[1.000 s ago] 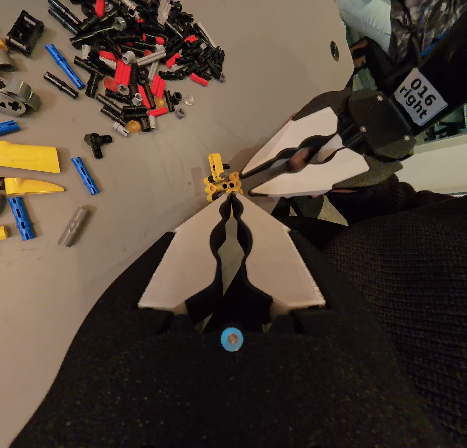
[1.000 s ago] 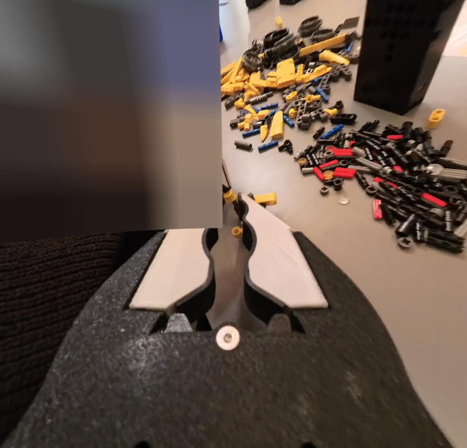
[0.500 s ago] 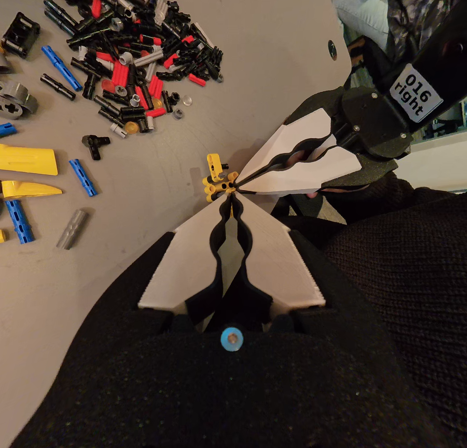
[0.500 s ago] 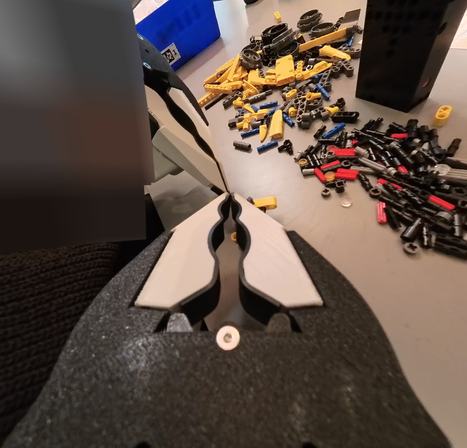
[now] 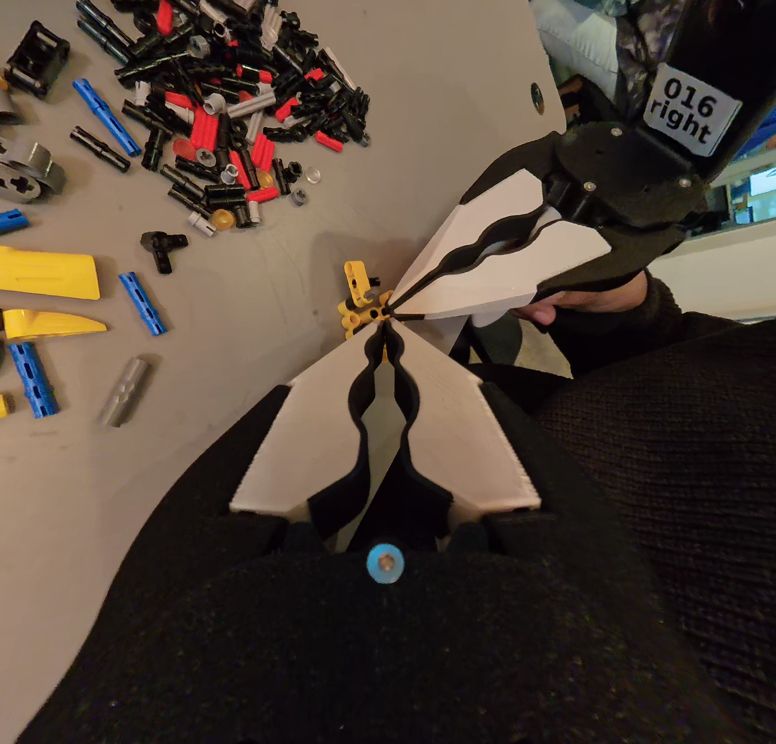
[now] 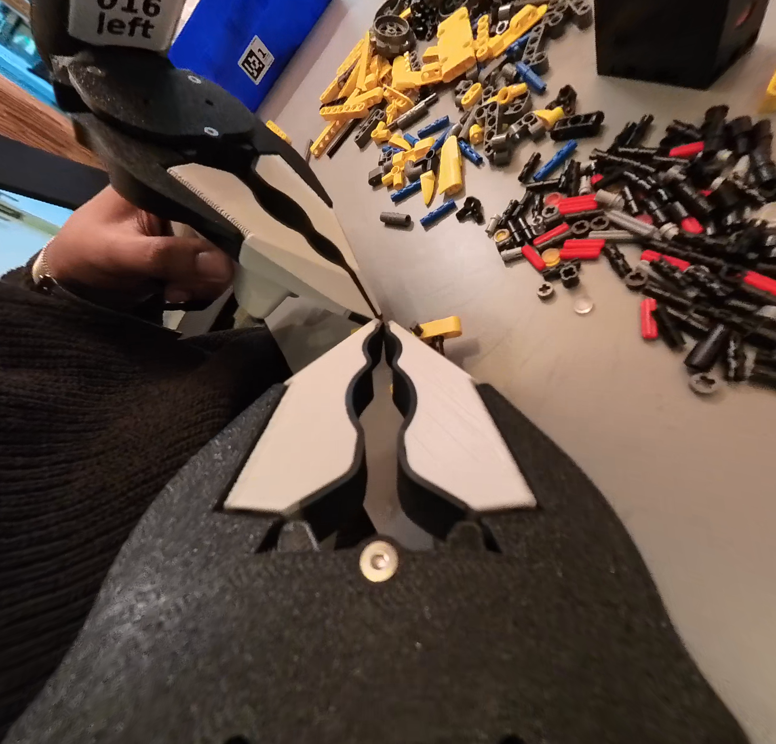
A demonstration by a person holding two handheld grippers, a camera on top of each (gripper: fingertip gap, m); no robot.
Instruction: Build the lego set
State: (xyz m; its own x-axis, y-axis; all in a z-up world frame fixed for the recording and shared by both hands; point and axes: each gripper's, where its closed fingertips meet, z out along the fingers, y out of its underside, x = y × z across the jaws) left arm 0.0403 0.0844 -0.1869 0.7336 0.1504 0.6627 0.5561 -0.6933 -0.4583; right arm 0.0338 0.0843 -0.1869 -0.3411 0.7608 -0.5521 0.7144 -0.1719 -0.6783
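A small yellow beam assembly with black pins [image 5: 357, 299] is held just above the grey table [image 5: 252, 387]. My left gripper [image 5: 384, 331] is shut on its near end. My right gripper [image 5: 389, 311] comes in from the right, shut, with its tips on the same assembly. In the right wrist view my right gripper [image 6: 383, 329] is shut, and a yellow end of the assembly [image 6: 443, 327] sticks out to the right of its tips. The left gripper [image 6: 377, 315] meets it tip to tip from the upper left. Where each gripper grips the assembly is hidden by the fingertips.
A pile of black, red and grey pins [image 5: 235, 93] lies beyond the assembly. Yellow panels [image 5: 46, 272], blue pins [image 5: 142, 303] and a grey connector [image 5: 124, 392] lie to the left. A blue bin [image 6: 247, 22], a black box [image 6: 672, 22] and a yellow parts pile [image 6: 441, 60] stand farther off. The grey connector [image 5: 124, 392] is about 10 cm from my left fingertips. Seen from the right wrist view [image 6: 393, 215] as well.
My right gripper's fingers have closed from slightly apart to shut at the yellow assembly. The right wrist view has swung, so the left gripper now shows in it. The assembly has stayed in place.
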